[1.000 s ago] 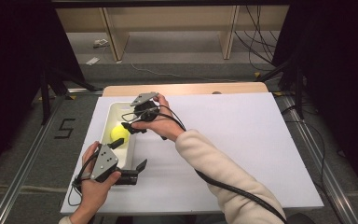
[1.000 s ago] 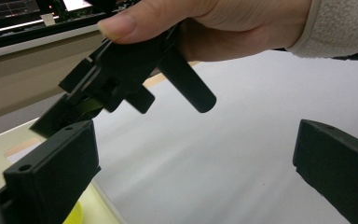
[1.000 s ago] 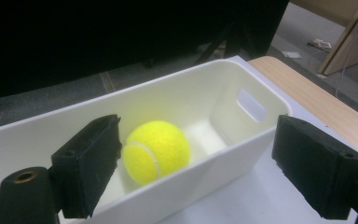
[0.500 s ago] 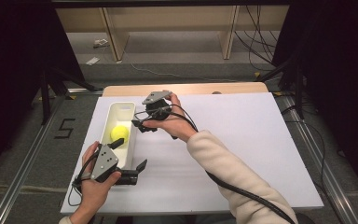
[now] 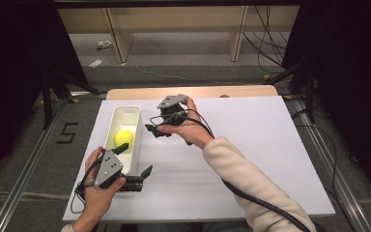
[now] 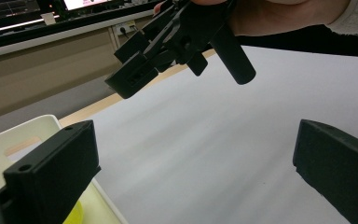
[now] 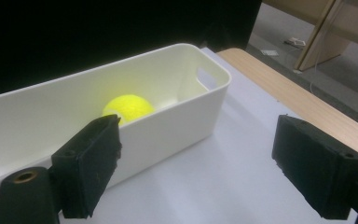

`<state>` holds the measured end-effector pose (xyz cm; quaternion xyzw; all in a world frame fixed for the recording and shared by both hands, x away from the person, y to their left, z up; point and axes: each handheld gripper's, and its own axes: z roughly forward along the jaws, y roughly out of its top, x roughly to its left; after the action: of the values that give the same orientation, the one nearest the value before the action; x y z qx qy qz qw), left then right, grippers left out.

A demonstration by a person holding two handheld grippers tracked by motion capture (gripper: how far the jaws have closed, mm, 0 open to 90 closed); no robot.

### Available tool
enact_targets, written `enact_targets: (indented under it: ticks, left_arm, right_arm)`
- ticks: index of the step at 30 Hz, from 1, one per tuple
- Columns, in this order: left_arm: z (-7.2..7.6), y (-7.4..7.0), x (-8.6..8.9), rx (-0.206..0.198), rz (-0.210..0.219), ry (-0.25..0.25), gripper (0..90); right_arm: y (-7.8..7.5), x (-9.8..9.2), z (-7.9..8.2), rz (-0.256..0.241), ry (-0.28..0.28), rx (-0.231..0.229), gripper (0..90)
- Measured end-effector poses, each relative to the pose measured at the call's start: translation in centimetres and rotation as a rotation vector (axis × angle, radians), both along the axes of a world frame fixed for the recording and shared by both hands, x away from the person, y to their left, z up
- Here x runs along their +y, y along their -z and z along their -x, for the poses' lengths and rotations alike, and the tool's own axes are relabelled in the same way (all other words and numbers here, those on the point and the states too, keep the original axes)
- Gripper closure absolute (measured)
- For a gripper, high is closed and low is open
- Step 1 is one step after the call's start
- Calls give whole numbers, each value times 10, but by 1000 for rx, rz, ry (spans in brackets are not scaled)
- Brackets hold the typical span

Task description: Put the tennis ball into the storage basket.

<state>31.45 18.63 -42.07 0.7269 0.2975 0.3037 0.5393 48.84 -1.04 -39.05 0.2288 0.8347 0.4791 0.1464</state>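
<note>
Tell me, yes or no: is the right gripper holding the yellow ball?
No: the yellow ball lies inside the white bin, and the right gripper stands open and empty beside it.

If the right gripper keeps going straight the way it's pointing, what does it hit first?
Most likely the long side wall of the white bin, which lies ahead between its open jaws with the yellow ball just behind that wall. The right gripper is raised, so it might pass over the rim.
</note>
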Motion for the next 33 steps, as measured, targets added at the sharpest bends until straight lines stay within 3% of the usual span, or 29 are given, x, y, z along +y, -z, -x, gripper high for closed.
enact_targets:
  ticks: [33]
  left_arm:
    - [0, 0, 0, 4, 3, -6, 0]
  right_arm:
    - [-5, -52, 5, -15, 64, -6, 161]
